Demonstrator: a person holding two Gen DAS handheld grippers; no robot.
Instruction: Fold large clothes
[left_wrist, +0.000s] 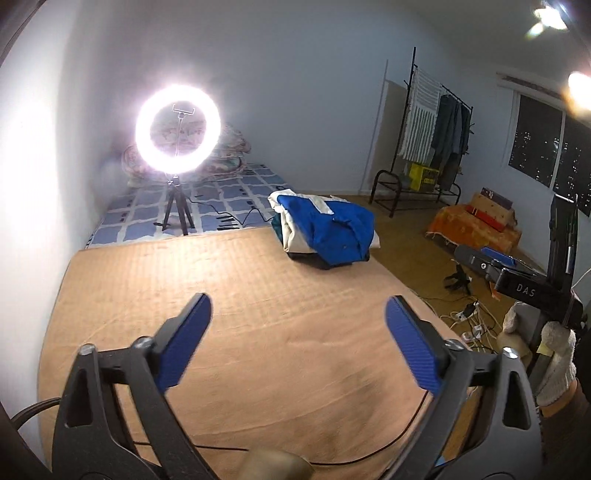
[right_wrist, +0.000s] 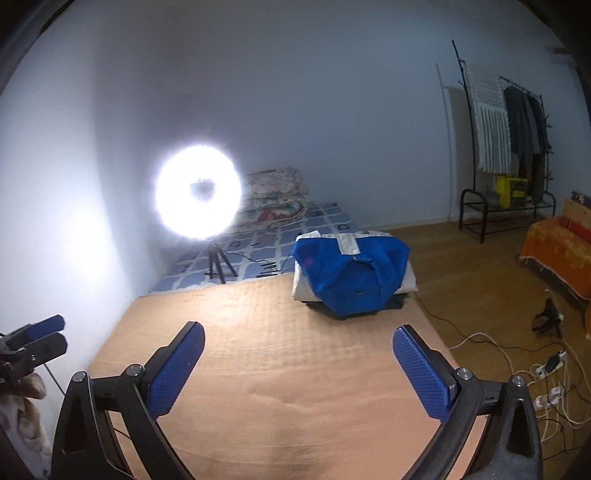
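A stack of folded clothes, blue garment (left_wrist: 332, 230) on top with white and dark pieces under it, lies at the far right corner of the tan blanket (left_wrist: 240, 325). In the right wrist view the same blue garment (right_wrist: 351, 273) sits on the blanket (right_wrist: 280, 369) well ahead of the fingers. My left gripper (left_wrist: 299, 314) hovers over the bare blanket, open wide, nothing between its blue pads. My right gripper (right_wrist: 299, 343) is likewise open and empty above the blanket. The right gripper's body shows at the left wrist view's right edge, held by a gloved hand (left_wrist: 557, 354).
A lit ring light on a tripod (left_wrist: 178, 129) stands at the blanket's far edge on a blue checked mattress (left_wrist: 221, 199). A clothes rack (left_wrist: 436, 140), an orange-covered seat (left_wrist: 472, 225) and power strips with cables (right_wrist: 546, 376) occupy the wooden floor to the right.
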